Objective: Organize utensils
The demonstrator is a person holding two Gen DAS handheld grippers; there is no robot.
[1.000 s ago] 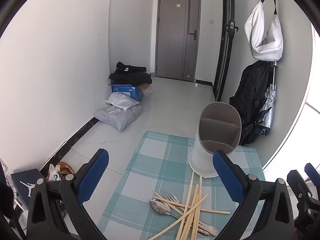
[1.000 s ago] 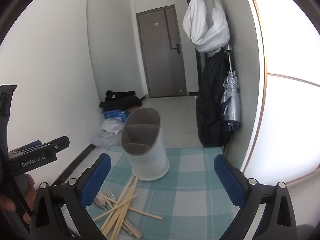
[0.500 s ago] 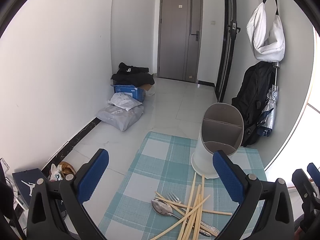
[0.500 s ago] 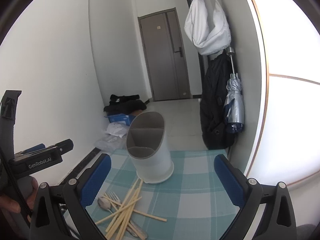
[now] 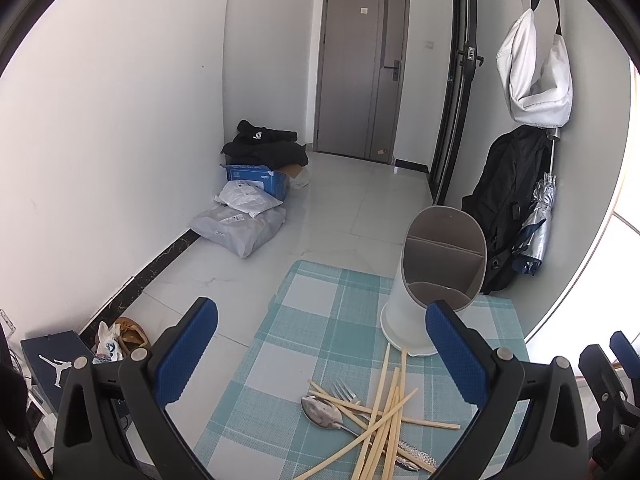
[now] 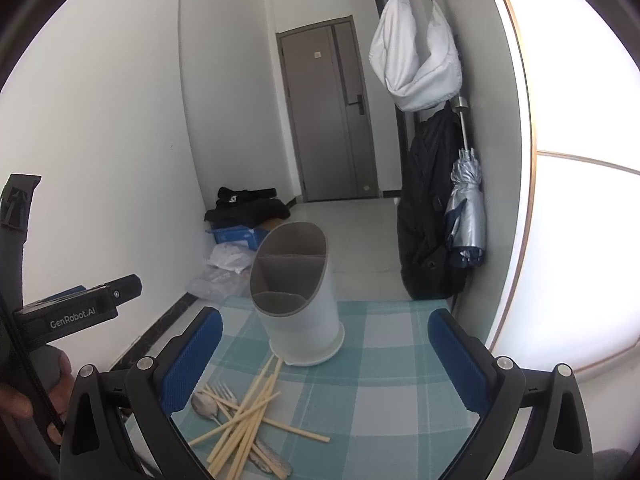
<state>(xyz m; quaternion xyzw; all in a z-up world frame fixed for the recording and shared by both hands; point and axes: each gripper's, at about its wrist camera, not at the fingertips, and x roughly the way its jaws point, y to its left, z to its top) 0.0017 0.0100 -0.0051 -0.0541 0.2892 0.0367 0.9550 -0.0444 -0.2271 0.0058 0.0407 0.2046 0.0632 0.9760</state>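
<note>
A white utensil holder (image 5: 434, 288) with grey divided compartments stands on the teal checked cloth (image 5: 304, 344); it also shows in the right wrist view (image 6: 298, 300). In front of it lies a pile of wooden chopsticks (image 5: 386, 420), a spoon (image 5: 326, 416) and a fork (image 5: 346, 394). The right wrist view shows the chopsticks (image 6: 250, 420), the spoon (image 6: 206, 404) and the fork (image 6: 224, 394) too. My left gripper (image 5: 322, 354) is open and empty, above the pile. My right gripper (image 6: 324, 360) is open and empty, to the right of the pile.
The table's far edge drops to a tiled floor with parcels (image 5: 240, 224) and a blue box (image 5: 256, 178) by the left wall. A black backpack (image 5: 508, 208) and a folded umbrella (image 6: 466, 220) hang at the right wall. The left gripper's body (image 6: 76, 312) shows at left.
Both grippers have risen and drawn back a little, so the holder and pile sit lower in view. Nothing on the cloth has moved. Both stay open.
</note>
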